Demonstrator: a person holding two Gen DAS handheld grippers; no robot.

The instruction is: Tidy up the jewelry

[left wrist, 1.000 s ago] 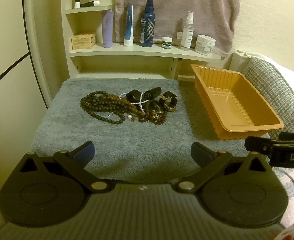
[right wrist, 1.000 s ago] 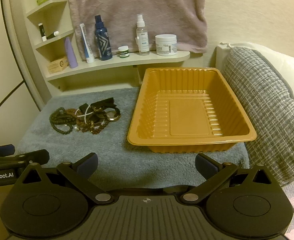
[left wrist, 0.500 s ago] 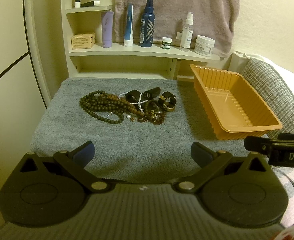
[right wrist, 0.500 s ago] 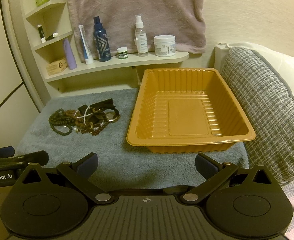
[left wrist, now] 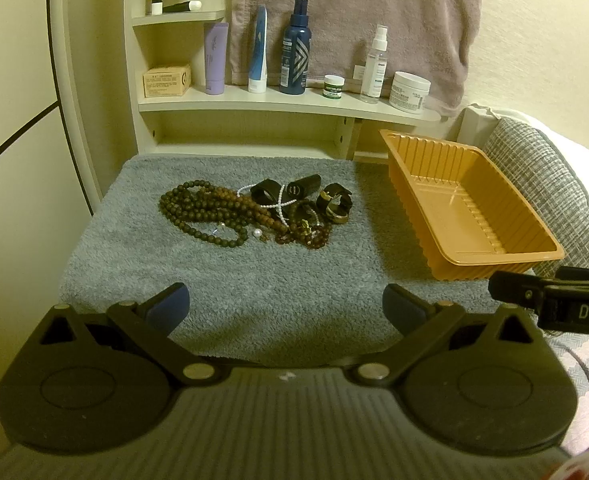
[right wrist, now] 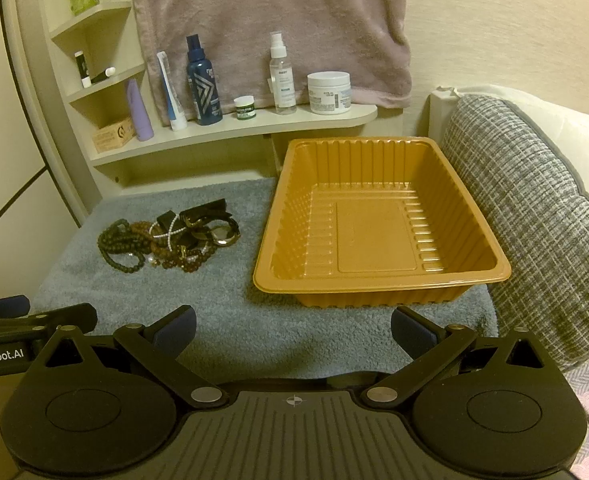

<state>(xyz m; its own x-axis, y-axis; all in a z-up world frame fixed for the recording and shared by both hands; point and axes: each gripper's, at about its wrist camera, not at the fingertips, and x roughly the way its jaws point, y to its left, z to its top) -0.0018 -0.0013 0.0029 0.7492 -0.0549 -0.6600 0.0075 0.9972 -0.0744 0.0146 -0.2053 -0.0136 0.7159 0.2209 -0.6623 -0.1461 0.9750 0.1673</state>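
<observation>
A pile of jewelry [left wrist: 254, 210] lies on a grey towel [left wrist: 278, 280]: dark and brown bead strands, a white pearl strand, black cuffs and a gold-faced watch [left wrist: 334, 208]. The pile also shows in the right wrist view [right wrist: 166, 240]. An empty orange plastic tray [right wrist: 378, 236] stands to its right; it also shows in the left wrist view [left wrist: 466, 208]. My left gripper [left wrist: 286, 308] is open and empty, at the towel's near edge, short of the pile. My right gripper [right wrist: 292, 330] is open and empty, in front of the tray.
A cream shelf [left wrist: 286, 100] behind the towel holds bottles, tubes, jars and a small box. A mauve towel [right wrist: 270, 20] hangs behind it. A grey woven cushion [right wrist: 534, 216] sits right of the tray.
Both views have shifted slightly; the right gripper has eased a little nearer the tray. Nothing on the towel has moved, and both grippers stay open.
</observation>
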